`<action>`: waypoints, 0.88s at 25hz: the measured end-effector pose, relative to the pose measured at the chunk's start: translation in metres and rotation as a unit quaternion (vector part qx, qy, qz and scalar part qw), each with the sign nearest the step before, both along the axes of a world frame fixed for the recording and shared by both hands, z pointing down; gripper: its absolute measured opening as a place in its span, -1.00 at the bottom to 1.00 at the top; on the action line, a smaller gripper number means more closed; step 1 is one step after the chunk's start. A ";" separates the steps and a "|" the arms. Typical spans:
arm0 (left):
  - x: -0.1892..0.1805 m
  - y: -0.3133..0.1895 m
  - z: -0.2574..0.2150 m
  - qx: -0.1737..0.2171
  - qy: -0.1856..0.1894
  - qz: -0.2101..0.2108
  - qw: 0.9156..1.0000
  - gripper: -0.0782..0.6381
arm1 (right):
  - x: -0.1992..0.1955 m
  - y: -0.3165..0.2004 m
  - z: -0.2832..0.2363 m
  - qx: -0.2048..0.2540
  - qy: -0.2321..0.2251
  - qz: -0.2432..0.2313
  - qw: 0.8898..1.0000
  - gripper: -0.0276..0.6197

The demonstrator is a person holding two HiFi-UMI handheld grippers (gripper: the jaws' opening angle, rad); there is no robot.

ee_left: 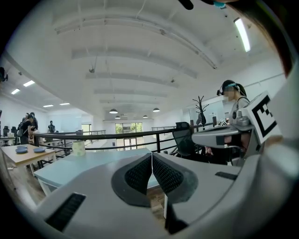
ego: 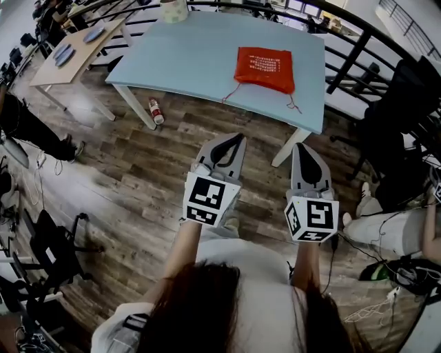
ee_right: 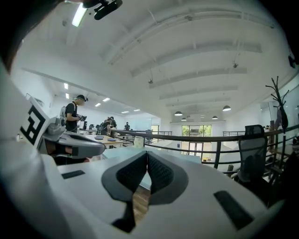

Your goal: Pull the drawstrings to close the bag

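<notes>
1. The left tongs [ego: 233,143] [ee_left: 152,158] are clenched. Their dark ribbed pads are pressed together at the tips with nothing between them.
2. The right tongs [ego: 303,148] [ee_right: 145,158] are clenched and empty too, held level beside the left tongs without touching them.
3. Both hang over the wood-plank floor [ego: 138,179], short of the near edge of the pale blue rectangular surface on white legs [ego: 200,55].
4. The red fabric drawstring bag [ego: 265,67] lies flat on that surface, ahead of the tongs and well apart from them. It sits roughly in line with the gap between the two.
5. Its thin red drawstrings [ego: 231,93] trail loose from the bag's near corners toward the tongs, one on each side, untouched.
6. Ahead and to the left of the left tongs, a small bottle with a red label [ego: 156,110] lies on the floor beside a white leg.
7. A pale cylindrical object [ego: 174,9] [ee_left: 78,148] stands at the far edge of the surface, beyond the left tongs.
8. Farther left stands a light wooden table with blue dishes [ego: 69,55]. A black metal railing [ego: 358,48] runs beyond the surface.
</notes>
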State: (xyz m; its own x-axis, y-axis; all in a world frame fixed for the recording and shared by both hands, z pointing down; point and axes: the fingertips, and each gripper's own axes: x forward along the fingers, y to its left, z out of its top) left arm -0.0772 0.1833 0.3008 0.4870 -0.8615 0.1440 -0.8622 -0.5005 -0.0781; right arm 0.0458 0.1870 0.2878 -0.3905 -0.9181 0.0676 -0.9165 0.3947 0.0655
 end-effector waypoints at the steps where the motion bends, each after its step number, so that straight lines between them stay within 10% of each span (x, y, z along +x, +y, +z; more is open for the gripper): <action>1: -0.003 -0.003 0.000 0.000 -0.002 0.005 1.000 -0.73 | -0.002 -0.003 -0.001 -0.001 -0.006 0.005 1.000 -0.84; 22: -0.019 -0.053 0.020 -0.022 -0.004 0.021 1.000 -0.73 | -0.015 -0.053 0.015 -0.040 -0.016 0.020 0.999 -0.84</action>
